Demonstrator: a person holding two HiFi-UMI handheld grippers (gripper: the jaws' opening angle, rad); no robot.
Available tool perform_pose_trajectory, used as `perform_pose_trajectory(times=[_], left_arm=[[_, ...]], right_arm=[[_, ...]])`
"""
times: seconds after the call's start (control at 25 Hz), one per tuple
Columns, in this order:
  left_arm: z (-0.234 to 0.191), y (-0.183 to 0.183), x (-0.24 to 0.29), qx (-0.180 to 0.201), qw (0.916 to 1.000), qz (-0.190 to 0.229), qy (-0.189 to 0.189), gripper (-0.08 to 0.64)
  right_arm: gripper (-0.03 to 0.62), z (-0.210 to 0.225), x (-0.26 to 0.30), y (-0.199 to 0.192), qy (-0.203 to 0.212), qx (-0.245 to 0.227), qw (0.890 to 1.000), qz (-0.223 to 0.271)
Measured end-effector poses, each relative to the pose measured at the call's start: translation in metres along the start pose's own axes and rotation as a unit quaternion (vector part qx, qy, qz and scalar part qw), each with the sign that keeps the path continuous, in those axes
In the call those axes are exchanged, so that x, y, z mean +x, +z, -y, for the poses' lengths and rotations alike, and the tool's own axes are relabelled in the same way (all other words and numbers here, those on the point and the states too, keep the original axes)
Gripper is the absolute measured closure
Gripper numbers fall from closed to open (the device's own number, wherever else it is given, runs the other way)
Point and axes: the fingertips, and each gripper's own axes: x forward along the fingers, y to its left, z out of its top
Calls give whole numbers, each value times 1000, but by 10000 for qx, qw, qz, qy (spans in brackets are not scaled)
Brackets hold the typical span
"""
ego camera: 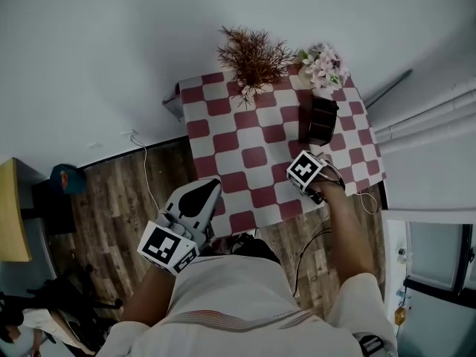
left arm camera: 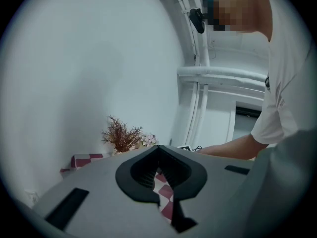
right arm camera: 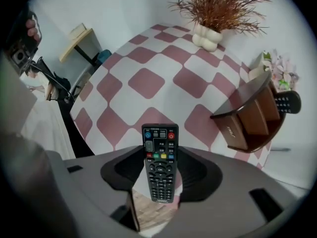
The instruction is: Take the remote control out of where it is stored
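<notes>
A black remote control (right arm camera: pixel 159 167) stands upright between the jaws of my right gripper (right arm camera: pixel 159 155), which is shut on it above the near part of the red-and-white checkered table (right arm camera: pixel 148 83). The dark brown wooden holder (right arm camera: pixel 250 115) stands to the right with a second remote (right arm camera: pixel 287 102) sticking out of it. In the head view, the right gripper (ego camera: pixel 312 177) is just in front of the holder (ego camera: pixel 320 119). My left gripper (ego camera: pixel 202 195) hangs at the table's near left edge, its tips together and empty (left arm camera: pixel 158 148).
A dried plant in a white vase (ego camera: pixel 253 58) and a pot of pale flowers (ego camera: pixel 325 65) stand at the table's far edge against the wall. White pipes (ego camera: pixel 431 117) run along the right wall. A yellow side table (ego camera: pixel 9 210) and clutter sit on the wooden floor at left.
</notes>
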Motion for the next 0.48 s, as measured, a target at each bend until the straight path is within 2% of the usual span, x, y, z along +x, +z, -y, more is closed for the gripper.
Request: perform_pose_trajectory(times=[0.16, 0.48], left_arm=[[-3, -5, -8, -70, 9998, -13, 210, 551], [-5, -13, -14, -166, 9990, -53, 404, 551]], right_arm=[[374, -5, 18, 6, 186, -252, 9992, -246], [374, -8, 36, 10, 301, -326, 9989, -136]])
